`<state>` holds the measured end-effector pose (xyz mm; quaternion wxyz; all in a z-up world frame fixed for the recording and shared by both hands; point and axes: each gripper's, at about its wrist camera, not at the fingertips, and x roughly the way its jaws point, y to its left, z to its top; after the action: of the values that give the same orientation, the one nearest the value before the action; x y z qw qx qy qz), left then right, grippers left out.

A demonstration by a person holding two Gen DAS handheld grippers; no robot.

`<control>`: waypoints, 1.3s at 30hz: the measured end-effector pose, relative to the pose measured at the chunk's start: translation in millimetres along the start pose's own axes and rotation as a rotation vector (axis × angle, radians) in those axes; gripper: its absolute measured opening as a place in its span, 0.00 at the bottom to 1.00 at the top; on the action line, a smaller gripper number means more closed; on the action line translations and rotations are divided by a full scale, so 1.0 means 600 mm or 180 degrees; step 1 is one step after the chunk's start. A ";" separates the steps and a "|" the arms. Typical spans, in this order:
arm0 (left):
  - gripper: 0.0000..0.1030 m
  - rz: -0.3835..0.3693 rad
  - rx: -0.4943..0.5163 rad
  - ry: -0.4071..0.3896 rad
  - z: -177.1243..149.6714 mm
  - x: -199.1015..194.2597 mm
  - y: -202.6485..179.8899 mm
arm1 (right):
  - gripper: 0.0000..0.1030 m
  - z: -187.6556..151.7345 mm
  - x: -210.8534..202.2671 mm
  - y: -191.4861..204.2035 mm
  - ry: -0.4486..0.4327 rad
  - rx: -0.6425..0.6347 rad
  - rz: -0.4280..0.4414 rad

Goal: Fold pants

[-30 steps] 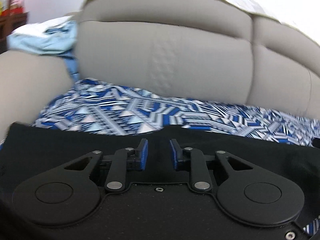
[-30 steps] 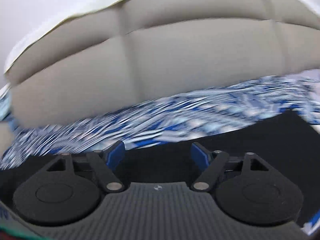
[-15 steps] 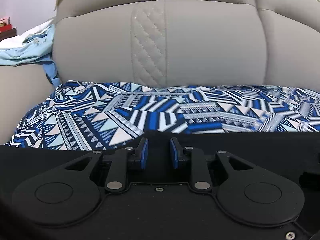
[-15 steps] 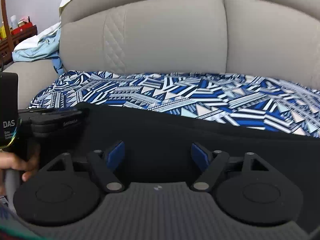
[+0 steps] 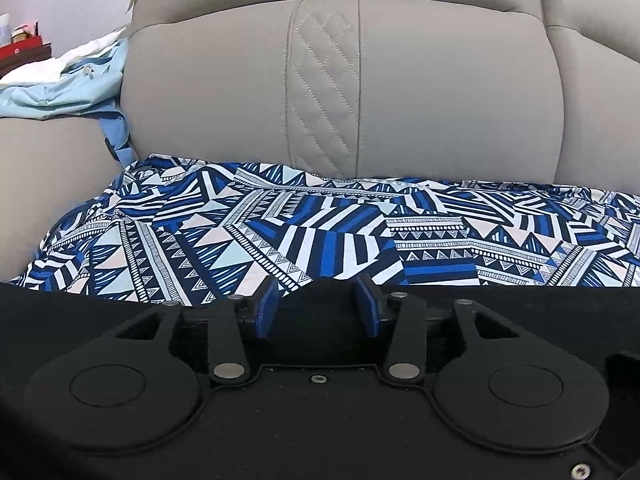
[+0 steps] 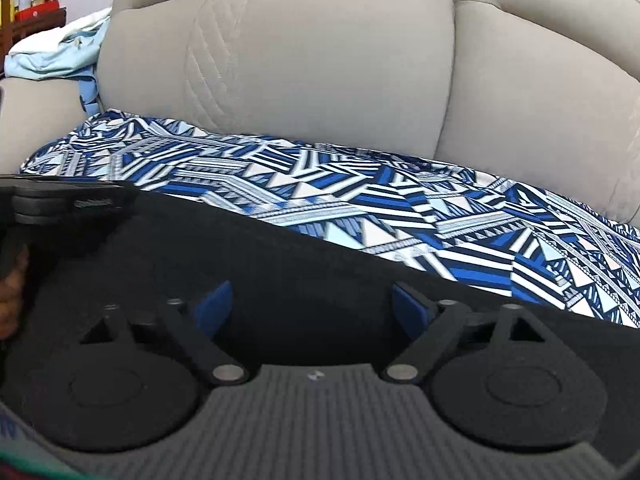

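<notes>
Nearest us, left gripper (image 5: 316,312) has fingers part-spread w/ a hump of black pants (image 5: 520,300) between but not pinched, right gripper (image 6: 308,310) gapes wide over the same pants (image 6: 280,264), which lie on a blue-patterned cloth (image 5: 320,236) covering the beige sofa (image 5: 440,88) seat.

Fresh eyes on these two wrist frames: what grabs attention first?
The blue-and-white geometric cover spread across the sofa seat, loud against the plain beige sofa backrest behind it. Next, the black pants lying along the seat's front edge, under both grippers: the left gripper open above their edge, the right gripper open wider. A light blue garment is heaped on the armrest at far left.
</notes>
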<state>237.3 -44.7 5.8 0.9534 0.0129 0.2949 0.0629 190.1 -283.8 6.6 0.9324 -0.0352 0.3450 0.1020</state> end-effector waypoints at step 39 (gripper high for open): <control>0.71 0.0249 -0.0116 0.0014 -0.001 0.008 0.002 | 1.00 -0.132 -0.091 -0.502 -0.0199 0.1456 -0.1700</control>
<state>240.6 -43.1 2.4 0.9496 0.0069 0.2951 0.1054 163.8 -597.8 -19.7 0.9200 0.0886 0.3088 -0.2244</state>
